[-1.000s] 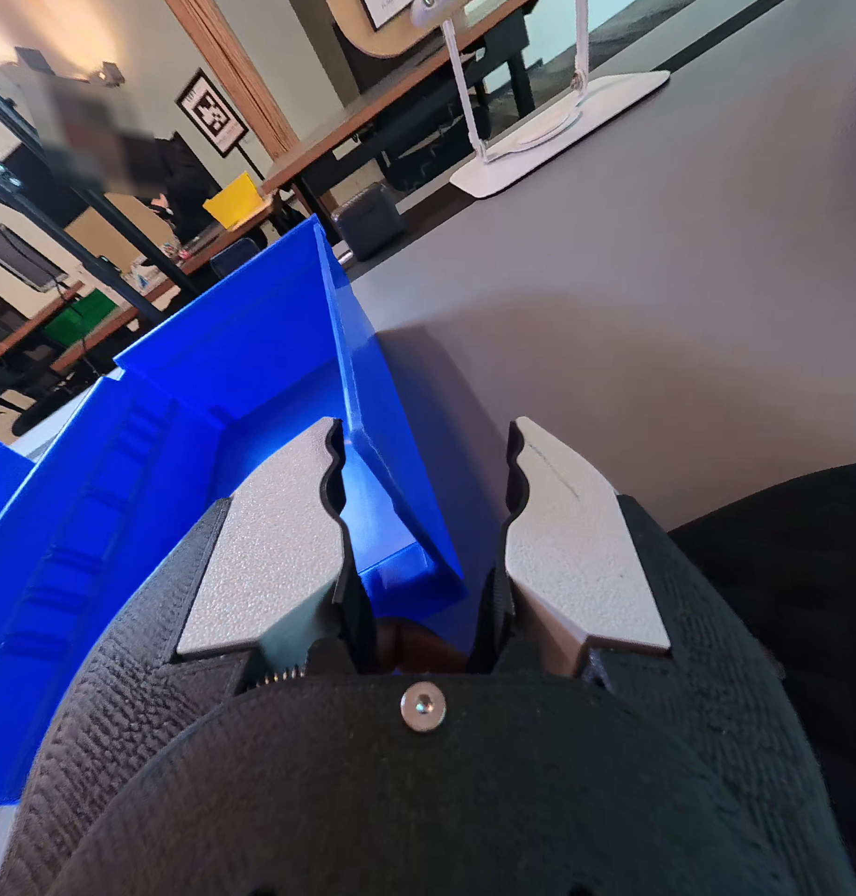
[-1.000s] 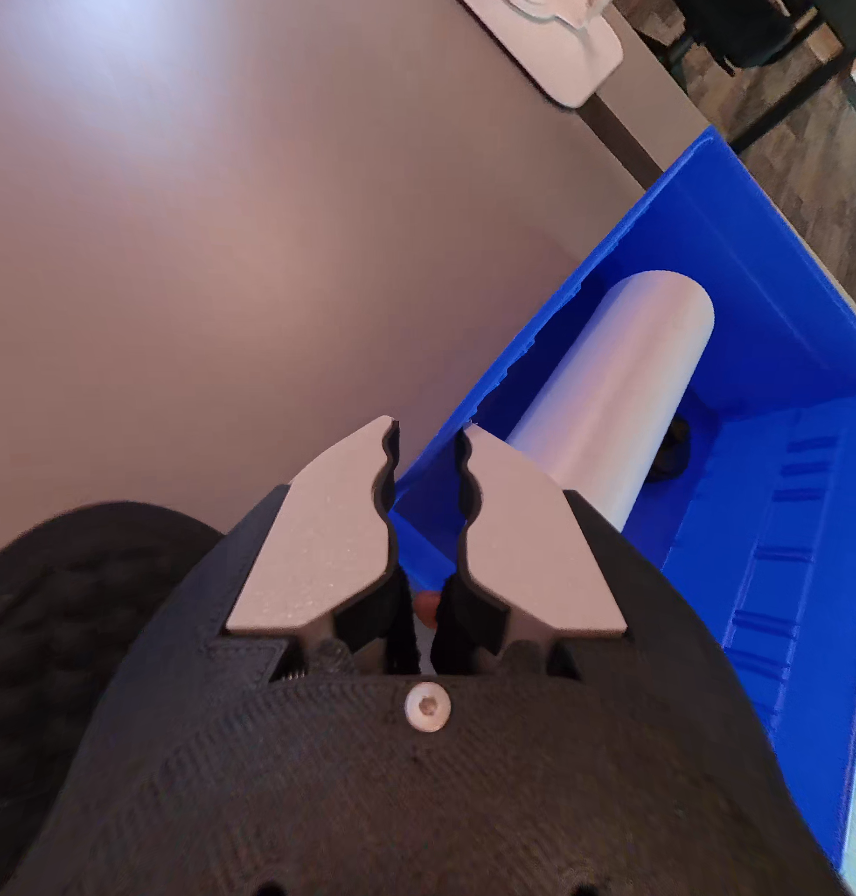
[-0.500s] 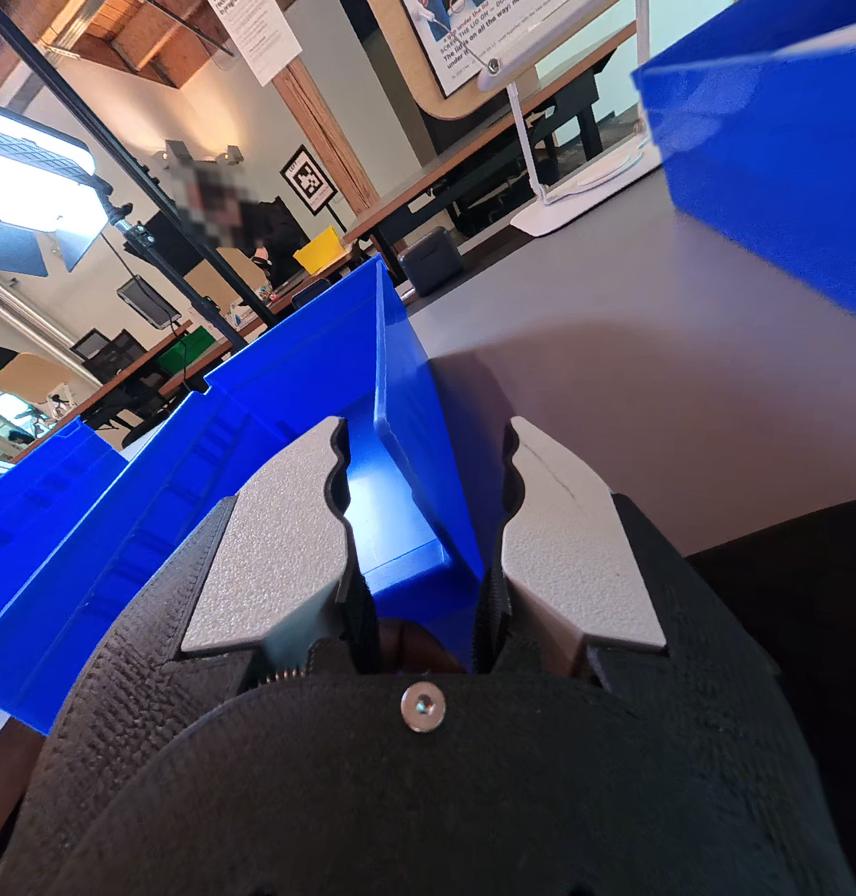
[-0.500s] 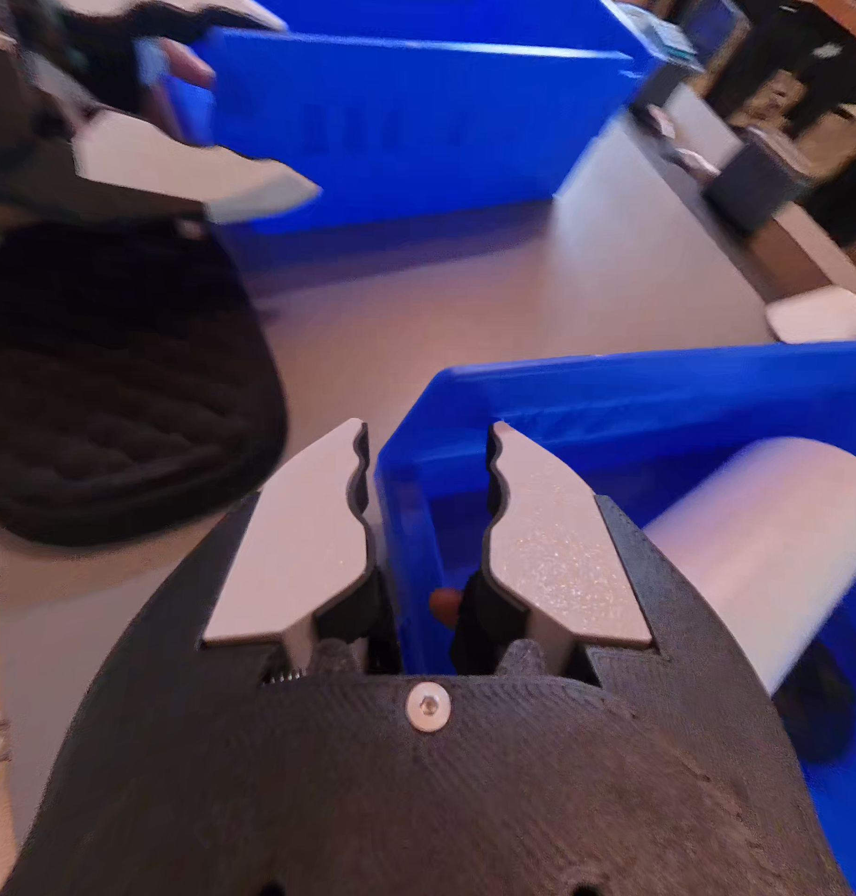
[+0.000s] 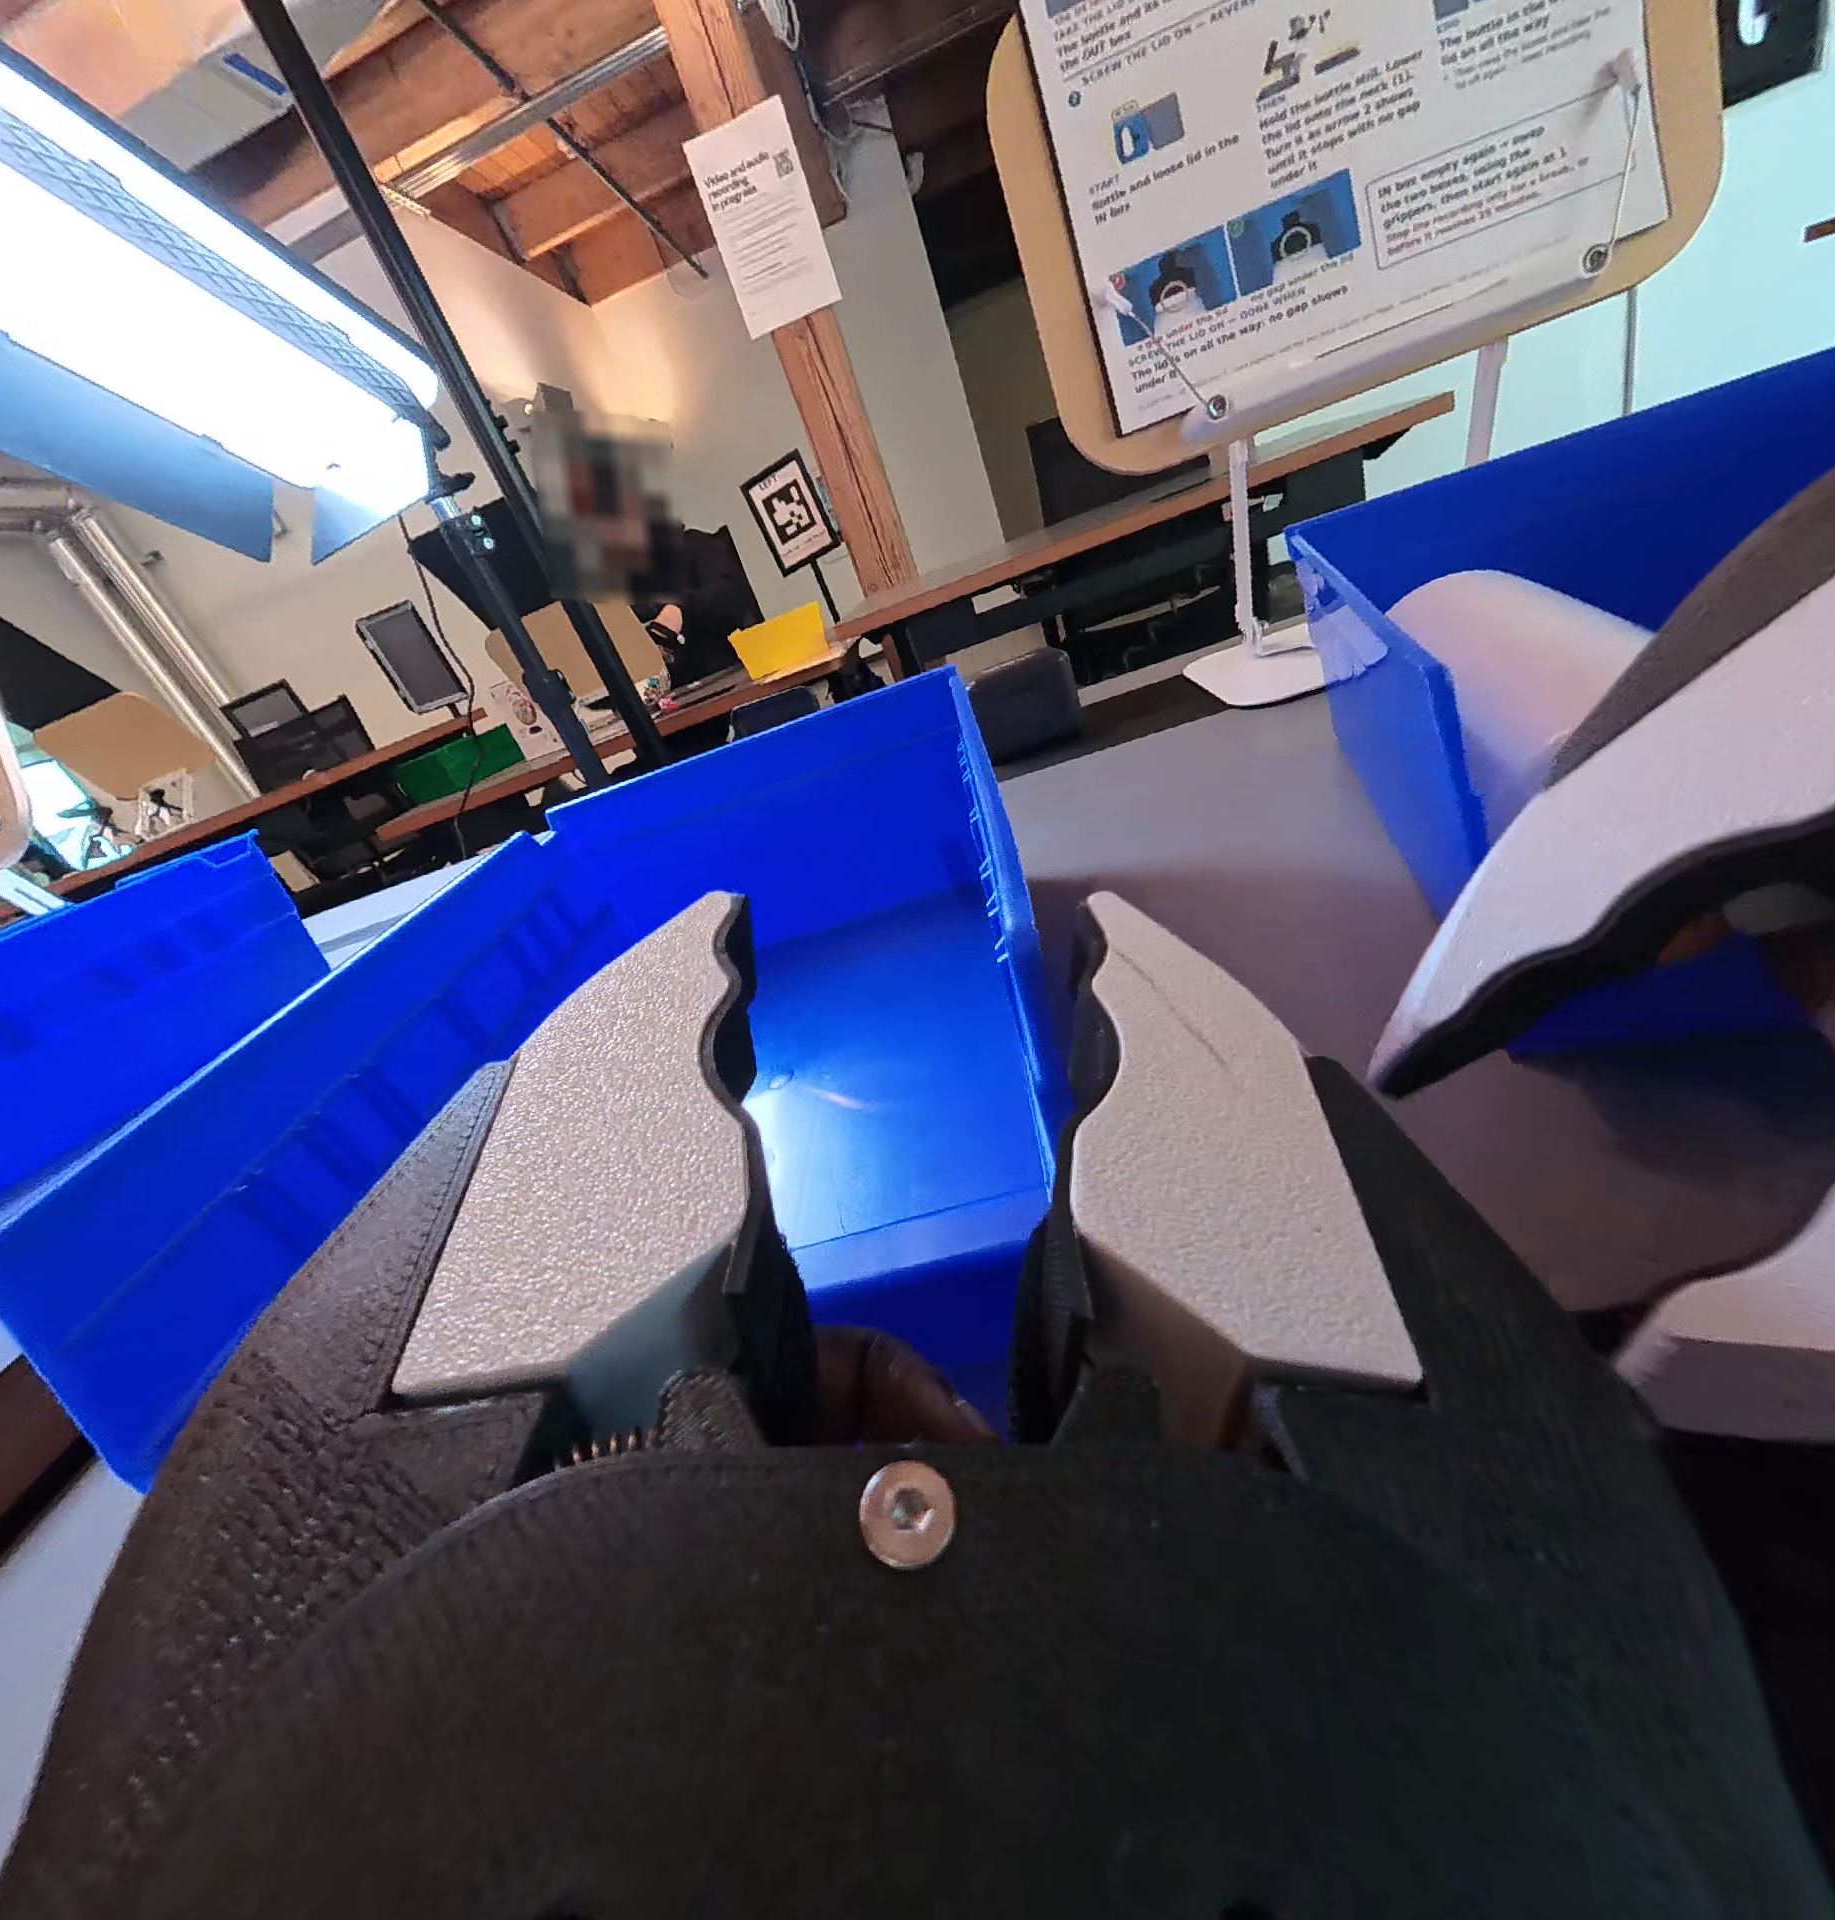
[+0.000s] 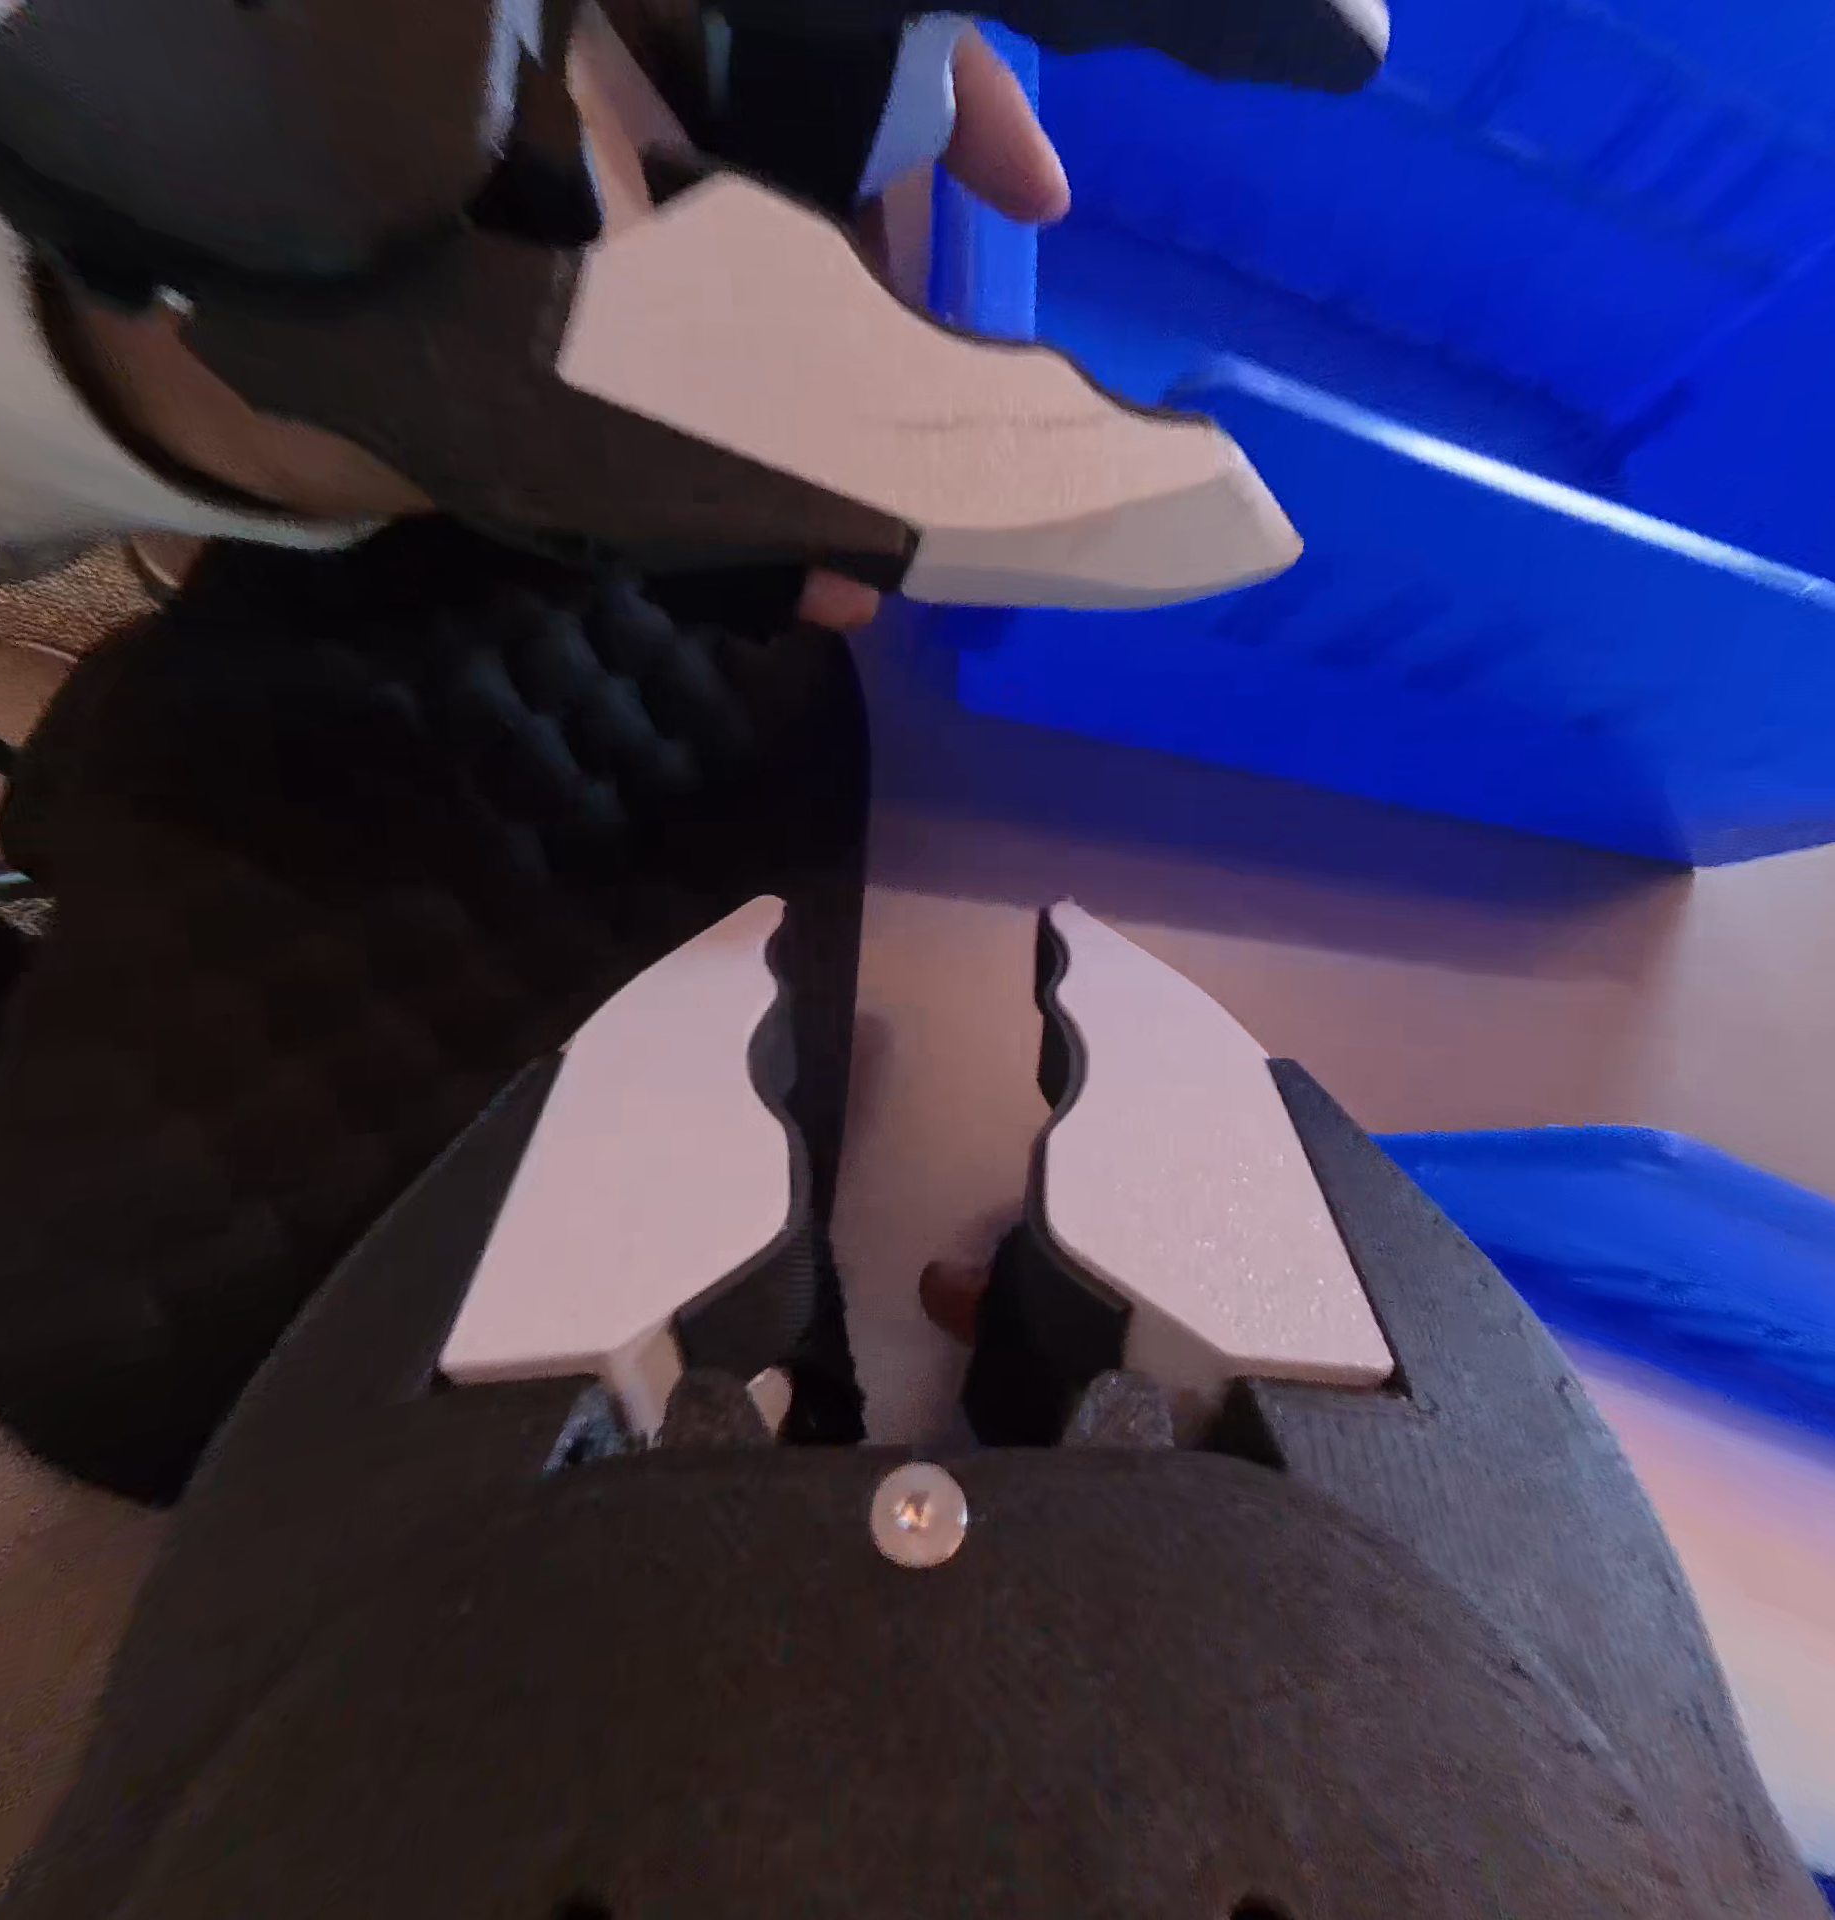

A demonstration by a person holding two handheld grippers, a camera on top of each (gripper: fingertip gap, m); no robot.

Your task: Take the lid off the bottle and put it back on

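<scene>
Two handheld grippers hover over a grey worktop (image 5: 1256, 821) that carries several blue plastic bins.

In the left wrist view, the left gripper (image 5: 908, 945) has its two grey fingers spread apart with nothing between them. Its tips point over the near end of an open blue bin (image 5: 871, 831) whose inside floor looks bare. A second blue bin (image 5: 113, 977) sits beside that one, toward the worktop's left edge. Across a strip of bare worktop, toward the right side, a third blue bin (image 5: 1401, 748) holds the bottle (image 5: 1484, 675), a pale, smooth cylinder lying on its side against the bin's near wall. Its lid cannot be made out. The right gripper (image 5: 1619, 831) enters from the right edge of this view, blurred, in front of that bin. At the worktop's far edge stands a white stand carrying an instruction board (image 5: 1339, 197).

In the right wrist view, the right gripper (image 6: 913, 914) also has its fingers apart and empty, above bare worktop. The left gripper (image 6: 1100, 468) crosses the top of this view, blurred, held by a hand in a black fingerless glove (image 6: 425, 727). A blue bin (image 6: 1464, 675) lies behind it, and the corner of another blue bin (image 6: 1619, 1247) shows at the lower right.
</scene>
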